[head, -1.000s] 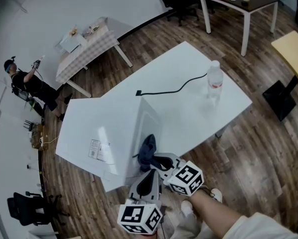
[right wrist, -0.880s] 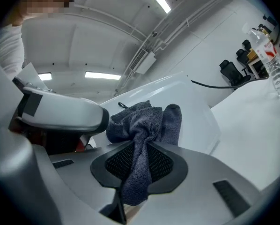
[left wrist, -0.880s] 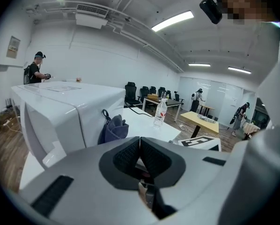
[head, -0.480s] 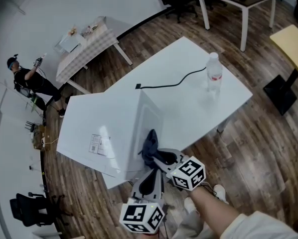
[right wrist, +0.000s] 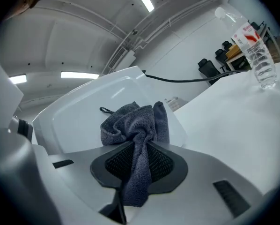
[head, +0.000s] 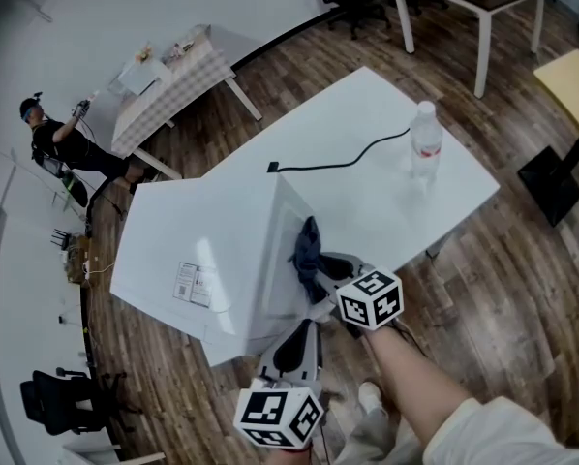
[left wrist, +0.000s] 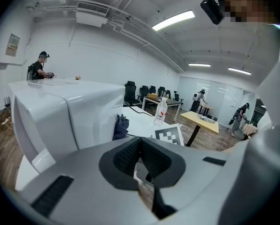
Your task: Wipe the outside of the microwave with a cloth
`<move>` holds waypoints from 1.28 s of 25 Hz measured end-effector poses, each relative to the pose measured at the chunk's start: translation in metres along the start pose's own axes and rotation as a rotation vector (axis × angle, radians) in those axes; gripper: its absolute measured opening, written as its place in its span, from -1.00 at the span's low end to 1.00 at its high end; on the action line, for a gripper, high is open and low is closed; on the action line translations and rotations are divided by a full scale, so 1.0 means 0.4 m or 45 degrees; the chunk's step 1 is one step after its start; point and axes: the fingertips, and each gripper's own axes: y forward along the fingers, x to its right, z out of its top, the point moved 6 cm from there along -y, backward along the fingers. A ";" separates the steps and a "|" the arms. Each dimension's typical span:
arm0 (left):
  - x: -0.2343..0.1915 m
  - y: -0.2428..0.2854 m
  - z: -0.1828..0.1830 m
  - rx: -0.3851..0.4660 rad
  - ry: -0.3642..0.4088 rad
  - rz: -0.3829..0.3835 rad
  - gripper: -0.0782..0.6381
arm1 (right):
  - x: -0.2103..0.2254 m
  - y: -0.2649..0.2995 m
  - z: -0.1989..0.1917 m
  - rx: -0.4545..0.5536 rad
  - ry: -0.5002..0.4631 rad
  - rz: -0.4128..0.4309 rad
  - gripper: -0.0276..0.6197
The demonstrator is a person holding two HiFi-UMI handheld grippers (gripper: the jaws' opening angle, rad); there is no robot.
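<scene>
So the right gripper (head: pixel 316 271) pinches the crumpled dark-grey terry cloth (head: pixel 306 243), with the glossy white microwave (head: pixel 202 240) dead ahead. The left gripper (left wrist: pixel 140 144) is pressed together, empty, further back.

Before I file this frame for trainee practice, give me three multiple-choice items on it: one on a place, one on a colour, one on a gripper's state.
1. Where does the water bottle stand?
A. In a basket
B. On the white table
C. On a shelf

2. What colour is the cloth?
A. Yellow
B. Red
C. Dark blue-grey

3. How do the left gripper's jaws stand?
A. Shut, nothing between them
B. Shut on the cloth
C. Wide open

Answers:
1 B: the head view shows it upright on the tabletop beyond the microwave.
2 C: both gripper views show dark blue-grey towelling.
3 A: its own view shows the pads together and empty.
</scene>
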 end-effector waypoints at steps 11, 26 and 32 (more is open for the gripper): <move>0.002 0.035 0.012 0.004 -0.024 -0.026 -0.77 | 0.027 0.011 -0.006 -0.070 -0.027 -0.018 -0.62; -0.015 -0.052 0.006 0.005 -0.009 -0.106 -0.77 | -0.213 -0.091 -0.103 -0.060 -0.005 0.098 -0.62; -0.030 -0.129 0.030 0.027 0.033 -0.153 -0.77 | -0.310 -0.116 -0.081 -0.008 0.008 0.110 -0.62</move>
